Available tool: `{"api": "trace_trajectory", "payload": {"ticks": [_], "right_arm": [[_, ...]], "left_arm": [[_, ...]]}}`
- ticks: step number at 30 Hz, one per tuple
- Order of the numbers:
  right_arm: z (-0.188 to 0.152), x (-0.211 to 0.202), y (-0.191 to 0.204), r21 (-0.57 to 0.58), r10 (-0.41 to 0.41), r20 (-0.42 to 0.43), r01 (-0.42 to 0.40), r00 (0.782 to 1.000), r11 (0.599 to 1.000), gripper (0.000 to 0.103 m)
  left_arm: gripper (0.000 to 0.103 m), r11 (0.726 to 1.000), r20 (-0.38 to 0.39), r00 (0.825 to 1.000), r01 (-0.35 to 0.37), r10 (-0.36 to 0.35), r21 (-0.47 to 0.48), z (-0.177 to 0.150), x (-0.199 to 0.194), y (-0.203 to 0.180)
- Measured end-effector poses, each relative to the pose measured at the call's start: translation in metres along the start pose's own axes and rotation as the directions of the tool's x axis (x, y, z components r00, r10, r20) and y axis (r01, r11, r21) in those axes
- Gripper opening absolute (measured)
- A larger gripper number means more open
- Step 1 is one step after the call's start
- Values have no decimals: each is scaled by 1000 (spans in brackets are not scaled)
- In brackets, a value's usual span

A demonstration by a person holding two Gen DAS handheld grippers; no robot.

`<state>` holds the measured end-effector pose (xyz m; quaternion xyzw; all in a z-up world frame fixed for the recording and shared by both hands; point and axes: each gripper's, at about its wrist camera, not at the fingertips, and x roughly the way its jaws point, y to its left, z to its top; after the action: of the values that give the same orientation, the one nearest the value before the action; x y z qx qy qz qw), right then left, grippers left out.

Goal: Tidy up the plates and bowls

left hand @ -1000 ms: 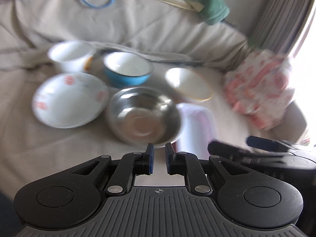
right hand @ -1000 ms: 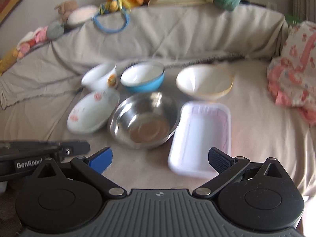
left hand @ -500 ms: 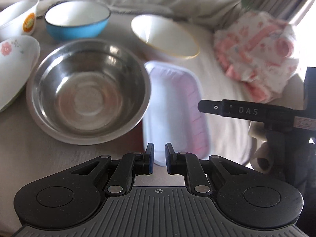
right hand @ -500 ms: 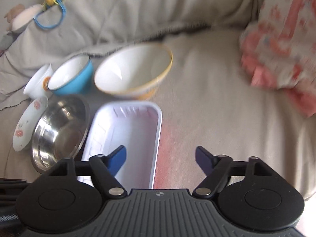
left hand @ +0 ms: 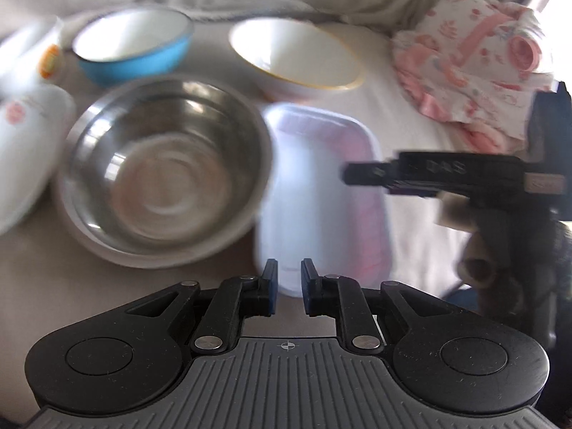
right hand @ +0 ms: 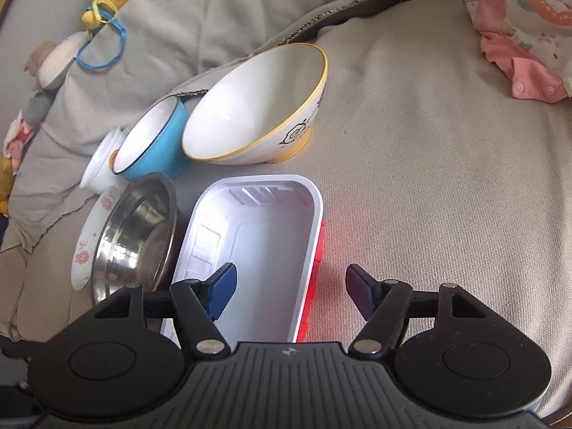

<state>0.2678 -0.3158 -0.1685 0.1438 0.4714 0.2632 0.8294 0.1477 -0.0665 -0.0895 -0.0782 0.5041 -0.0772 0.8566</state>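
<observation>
Plates and bowls, clustered on a beige cloth-covered sofa seat (right hand: pixel 411 164): rectangular white plastic tray with red underside (right hand: pixel 257 250) nearest, round stainless steel bowl (left hand: pixel 164 171) touching its left edge, blue enamel bowl (right hand: pixel 153 143) and yellow-rimmed white ceramic bowl (right hand: pixel 257 107) tilted behind, flowered white plate (right hand: pixel 85 246) and a small white cup (right hand: pixel 98 171) further left. Right gripper (right hand: pixel 289 287) low over the tray, jaws about half open and closing, straddling the tray's right wall, pads not yet pressing. Left gripper (left hand: pixel 289 284) at the tray's near end, jaws nearly shut but parting, nothing held. Likely risks: thin wall flexing and slipping from a shallow pinch; soft cushion letting the tray tip; tray nudging the steel bowl on lifting; tilted bowls rolling; crowding between the two grippers. Pink patterned cloth (right hand: pixel 525 25) well apart.
</observation>
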Motion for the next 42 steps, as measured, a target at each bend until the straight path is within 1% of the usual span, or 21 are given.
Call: {"api": "trace_trajectory", "payload": {"ticks": [3,4,7,9,10,11,13,17,20,23,25,26,27,29,31,33,34,36,39,41,42], "right_arm": [[-3,1,-2,2,22,-4,-22,1000,1000,69],[-4,2,-2,0,25,-9,-25,1000,1000,69],[-5,8,-4,8,39,-24,-39,999,999,69],[-4,7,-2,8,69,-31,-68,997,998,69],[-4,6,-2,11,87,-36,-86,996,996,70],[-3,4,-1,10,87,-33,-86,996,996,70],[0,-4,-4,4,56,-8,-56,998,998,70],[21,-19,-25,26,-57,68,56,996,998,74],[43,-19,-49,54,-148,110,142,983,988,74],[65,-13,-74,124,-229,155,211,961,970,74],[77,-7,-84,158,-264,174,238,949,958,74],[81,-5,-87,175,-273,173,243,946,954,74],[83,-5,-88,191,-280,173,247,944,950,75],[80,-13,-82,205,-298,188,259,936,944,79],[74,-26,-64,179,-327,226,291,918,940,84],[72,-44,-36,145,-368,281,340,886,929,86],[70,-54,-21,119,-364,308,344,879,931,87],[68,-71,10,68,-323,348,320,880,945,92],[67,-84,59,0,-235,351,251,906,968,97],[64,-84,89,-40,-174,346,200,922,979,100],[61,-81,102,-52,-154,337,182,929,982,100]], "left_arm": [[18,998,-10,998,-64,64,-12,4,9,4],[18,997,-19,997,-70,70,-21,5,13,6],[19,999,-37,999,-36,35,-39,8,26,7],[21,999,-49,999,-8,6,-38,12,34,3],[27,1000,-59,998,0,-1,-23,15,39,-3],[26,1000,-68,998,0,0,2,17,43,-12],[26,999,-77,997,10,-6,53,24,50,-31],[25,989,-38,995,94,-90,117,47,71,-66],[23,981,17,992,121,-125,149,75,91,-89],[23,976,84,988,110,-128,186,103,109,-104],[24,975,87,987,119,-137,190,116,117,-103],[24,975,66,984,150,-163,166,123,118,-99],[24,971,39,978,199,-205,133,125,115,-92],[24,951,8,954,298,-299,83,122,99,-76],[24,932,26,933,357,-359,70,111,70,-54],[24,923,75,921,378,-383,75,100,38,-29],[24,922,101,917,379,-386,79,94,22,-15],[24,935,160,921,345,-355,89,82,-9,12],[24,973,226,947,209,-227,99,63,-42,48],[24,991,245,961,122,-130,47,51,-53,75],[24,994,251,962,104,-104,12,45,-57,89]]}}
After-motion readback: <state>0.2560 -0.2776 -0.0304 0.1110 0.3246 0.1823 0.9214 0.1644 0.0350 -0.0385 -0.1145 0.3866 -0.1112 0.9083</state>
